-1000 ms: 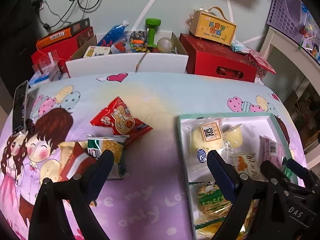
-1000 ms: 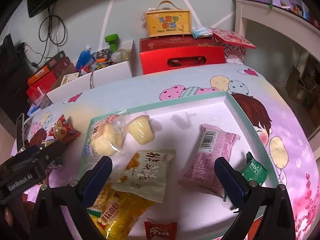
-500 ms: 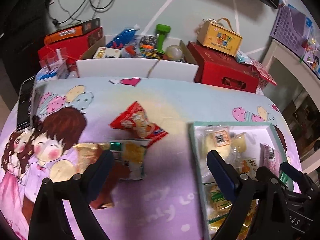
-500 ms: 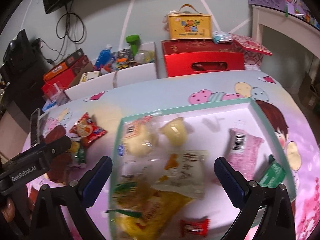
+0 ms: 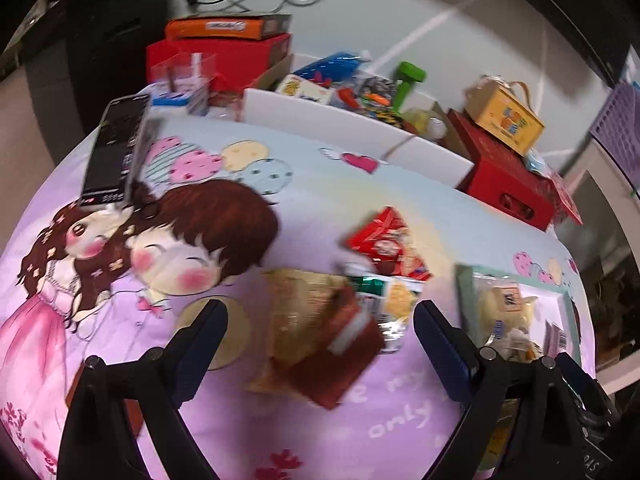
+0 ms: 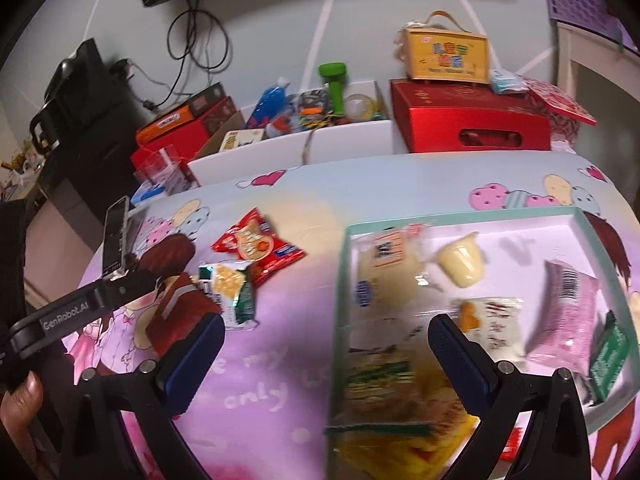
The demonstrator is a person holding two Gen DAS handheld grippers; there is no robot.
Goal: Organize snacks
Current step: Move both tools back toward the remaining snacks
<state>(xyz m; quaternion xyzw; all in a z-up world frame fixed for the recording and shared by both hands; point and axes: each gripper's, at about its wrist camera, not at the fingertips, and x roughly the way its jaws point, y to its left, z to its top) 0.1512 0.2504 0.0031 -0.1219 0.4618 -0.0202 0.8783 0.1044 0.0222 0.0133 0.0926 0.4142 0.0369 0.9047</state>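
1. My left gripper (image 5: 320, 328) hangs above the cartoon-printed tablecloth (image 5: 200, 184) with its jaws spread wide and nothing between them.
2. Under that gap lies a loose pile of snacks: a brown-and-red packet (image 5: 332, 356) on top of a tan packet (image 5: 292, 304), with a green-and-yellow cracker packet (image 5: 390, 300) just beside them.
3. A red snack bag (image 5: 386, 240) lies just beyond, touching the cracker packet's far edge.
4. My right gripper (image 6: 326, 352) is also wide apart and holds nothing; it hovers over the near left edge of the teal-rimmed tray (image 6: 460, 216).
5. The tray holds a wrapped bun (image 6: 384, 268), a yellow jelly cup (image 6: 460, 264), a white packet (image 6: 494, 320), a pink packet (image 6: 568, 312) and a small green packet (image 6: 608, 356); nearer me are blurred yellow bags (image 6: 404, 408).
6. A phone (image 5: 114, 148) stands propped at the cloth's far left edge.
7. Behind the table sit a white box (image 6: 304, 144) of odds and ends and a red box (image 6: 472, 120).
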